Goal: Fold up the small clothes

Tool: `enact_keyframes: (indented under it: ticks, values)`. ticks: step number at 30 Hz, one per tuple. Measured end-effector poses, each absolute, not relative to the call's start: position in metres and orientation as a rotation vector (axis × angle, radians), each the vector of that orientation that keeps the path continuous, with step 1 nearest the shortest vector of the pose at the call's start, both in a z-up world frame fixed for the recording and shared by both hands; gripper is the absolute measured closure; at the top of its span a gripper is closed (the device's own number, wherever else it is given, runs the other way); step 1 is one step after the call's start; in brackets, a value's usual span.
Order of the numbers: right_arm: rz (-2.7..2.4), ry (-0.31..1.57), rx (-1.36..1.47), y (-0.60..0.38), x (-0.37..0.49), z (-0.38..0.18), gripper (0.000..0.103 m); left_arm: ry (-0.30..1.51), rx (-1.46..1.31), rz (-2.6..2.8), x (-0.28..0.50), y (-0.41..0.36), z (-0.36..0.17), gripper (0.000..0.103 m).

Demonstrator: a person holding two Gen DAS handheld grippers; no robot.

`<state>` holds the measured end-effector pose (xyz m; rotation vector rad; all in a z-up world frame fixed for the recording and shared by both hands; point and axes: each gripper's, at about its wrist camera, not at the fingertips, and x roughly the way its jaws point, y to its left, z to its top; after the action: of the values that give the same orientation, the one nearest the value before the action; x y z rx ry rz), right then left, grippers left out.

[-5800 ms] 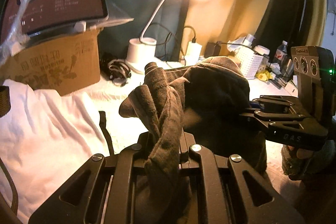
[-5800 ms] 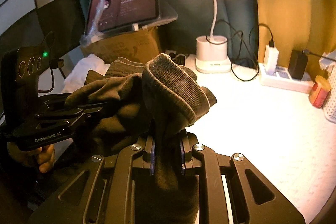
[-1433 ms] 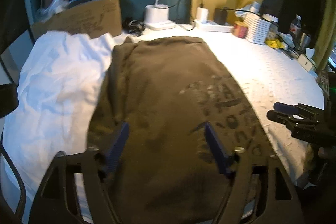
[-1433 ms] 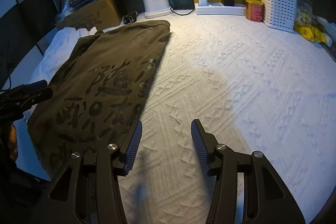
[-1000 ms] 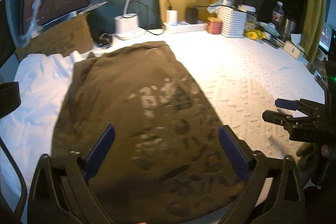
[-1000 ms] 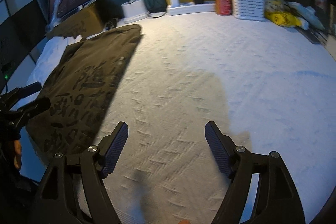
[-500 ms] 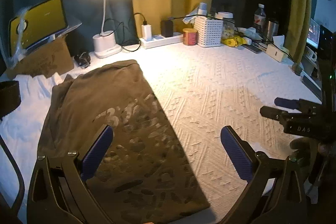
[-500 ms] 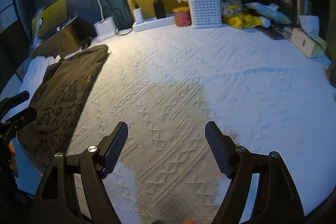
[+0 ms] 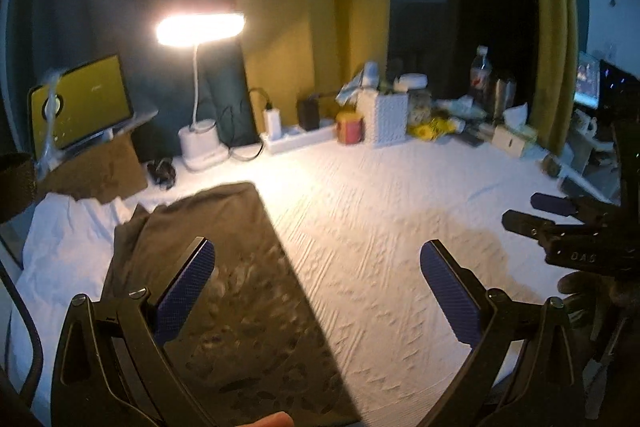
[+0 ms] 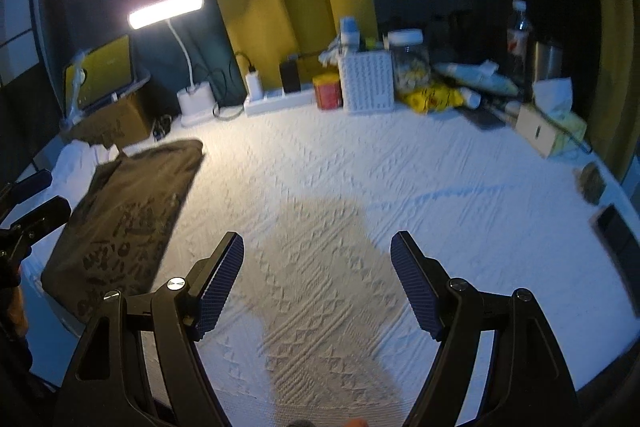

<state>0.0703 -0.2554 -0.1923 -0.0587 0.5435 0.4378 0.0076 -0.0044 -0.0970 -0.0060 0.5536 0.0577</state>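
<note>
Left tool: jaws wide apart, nothing between them, raised above the desk. Right tool: jaws likewise spread, nothing held, over bare white cloth near the desk's middle. Brown shirt lies flat in a long folded strip on the left side of the desk, printed face up, its left edge overlapping a white garment. Neither tool touches the shirt. Lit lamp, tablet on a cardboard box, power strip and white basket stand along the far edge
</note>
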Motion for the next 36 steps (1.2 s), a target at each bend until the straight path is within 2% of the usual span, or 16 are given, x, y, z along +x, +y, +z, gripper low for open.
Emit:
enact_keyframes:
  ticks: [19, 36]
  values:
    - [0.405, 0.374, -0.093, -0.251, 0.04, -0.116, 0.024, 0.321, 0.053, 0.086, -0.009, -0.019, -0.015, 0.002]
    - [0.42, 0.179, -0.092, -0.241, -0.013, -0.047, 0.024, 0.171, 0.043, 0.085, -0.042, -0.015, 0.03, 0.002]
